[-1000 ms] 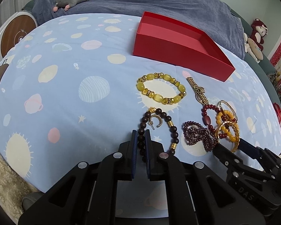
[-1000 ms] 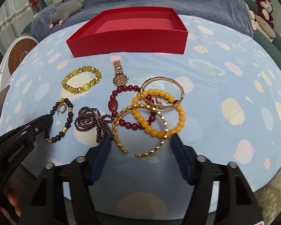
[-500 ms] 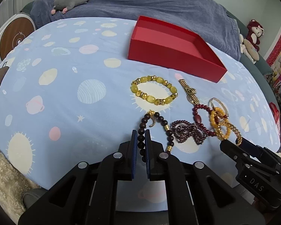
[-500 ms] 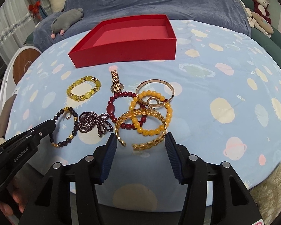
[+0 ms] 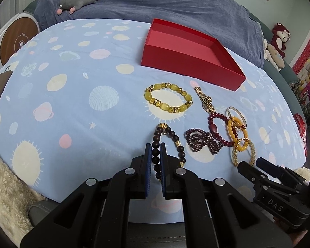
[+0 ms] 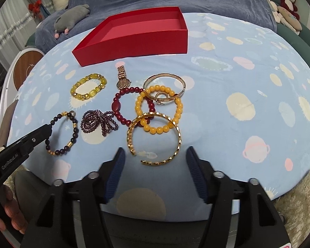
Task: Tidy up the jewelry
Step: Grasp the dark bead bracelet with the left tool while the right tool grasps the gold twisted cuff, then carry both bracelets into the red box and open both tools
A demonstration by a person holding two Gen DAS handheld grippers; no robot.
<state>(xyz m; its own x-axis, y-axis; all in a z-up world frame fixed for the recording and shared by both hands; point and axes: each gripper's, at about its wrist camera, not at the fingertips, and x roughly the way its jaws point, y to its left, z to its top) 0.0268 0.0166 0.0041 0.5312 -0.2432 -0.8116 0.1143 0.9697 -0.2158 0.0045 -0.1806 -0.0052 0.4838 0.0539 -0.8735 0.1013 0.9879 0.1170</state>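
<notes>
While the left gripper (image 5: 155, 159) has its jaws closed on the dark beaded bracelet (image 5: 169, 142) lying on the planet-print sheet (image 5: 72, 103), the right gripper (image 6: 155, 161) hovers with jaws wide apart, holding nothing. The gold bangle (image 6: 155, 138) lies just ahead of it; the red box (image 6: 134, 35) sits beyond the jewelry.

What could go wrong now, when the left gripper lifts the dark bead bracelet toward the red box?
1. The left gripper pinches the dark bead bracelet by only a few beads on one side, so it may swing or slip out on the way to the red box.
2. The purple bead cluster lies close beside it and might be dragged.
3. The open right gripper faces the gold bangle, which overlaps the orange bead bracelet; both could lift together.
</notes>
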